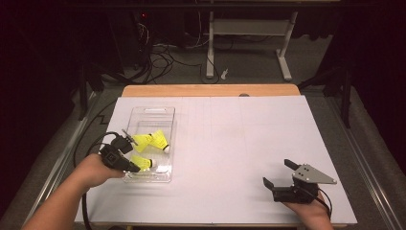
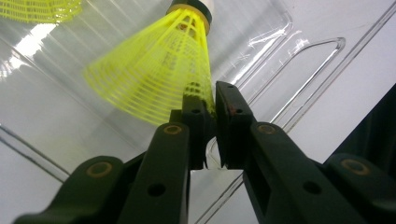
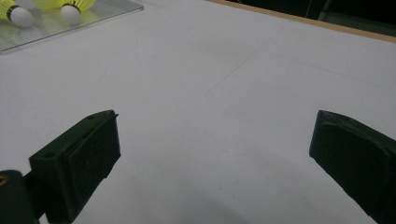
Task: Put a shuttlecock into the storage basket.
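The left gripper [image 2: 209, 100] sits over the near end of a clear tray [image 1: 152, 113] at the left of the white table [image 1: 230, 143]. Its jaws stand almost together, with a thin slit between them, and the edge of a yellow shuttlecock [image 2: 154, 74] skirt lies in that slit. Whether the pads press on the skirt cannot be told. In the left gripper view the shuttlecock's dark-banded cork points away from the jaws, over the tray floor.

In the high view two more yellow shuttlecocks [image 1: 154, 140] lie side by side in the middle of the tray, corks toward the tray's right wall.

The right gripper [image 1: 278, 173] rests near the table's near right edge, well apart from the tray. Its jaws stand wide apart with nothing between them; bare table shows in the gap
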